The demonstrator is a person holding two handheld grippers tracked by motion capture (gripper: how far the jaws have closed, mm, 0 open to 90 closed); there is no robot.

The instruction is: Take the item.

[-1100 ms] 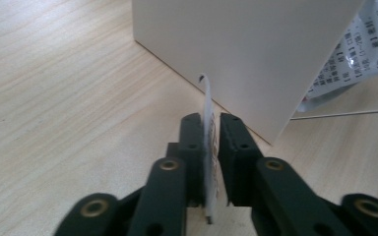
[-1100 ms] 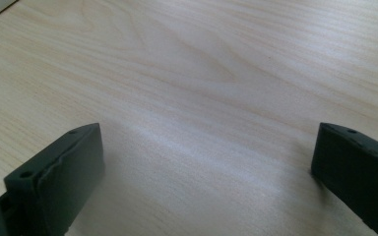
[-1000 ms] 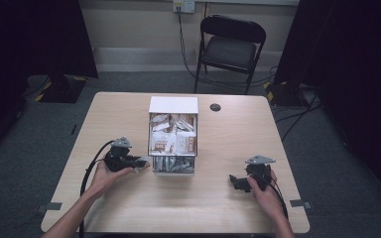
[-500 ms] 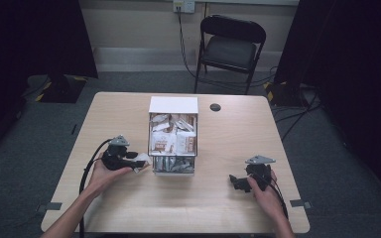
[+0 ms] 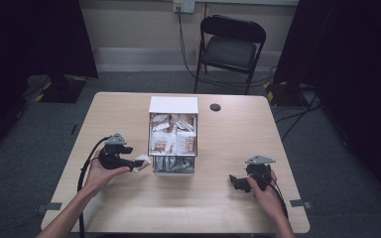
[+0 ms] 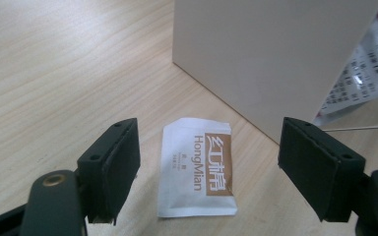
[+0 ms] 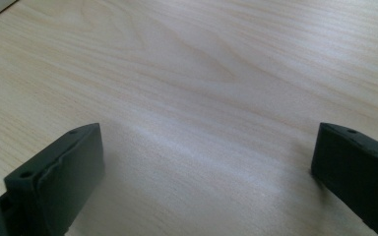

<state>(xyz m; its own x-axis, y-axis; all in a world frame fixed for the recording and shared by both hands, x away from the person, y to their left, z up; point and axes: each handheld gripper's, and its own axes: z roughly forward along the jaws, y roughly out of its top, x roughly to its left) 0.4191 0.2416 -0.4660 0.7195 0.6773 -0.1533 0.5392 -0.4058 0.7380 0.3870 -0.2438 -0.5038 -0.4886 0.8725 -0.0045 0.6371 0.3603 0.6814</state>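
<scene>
High view: left gripper (image 5: 138,162) rests just left of the white box (image 5: 173,134) of packets; right gripper (image 5: 235,182) sits well apart, on bare table (image 5: 218,208).
Left gripper view: jaws spread wide, a white-and-brown sachet (image 6: 197,167) flat on the wood between them, beside the box wall.
Right gripper view: jaws wide apart over bare wood, gripping nothing.

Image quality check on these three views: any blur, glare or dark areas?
High view: table evenly lit, room edges fall to black, box contents soft. Left gripper view: packet print sharp; open left claw in front of it. Right gripper view: soft sheen on the wood between the open right claw jaws, near jaws slightly blurred.
</scene>
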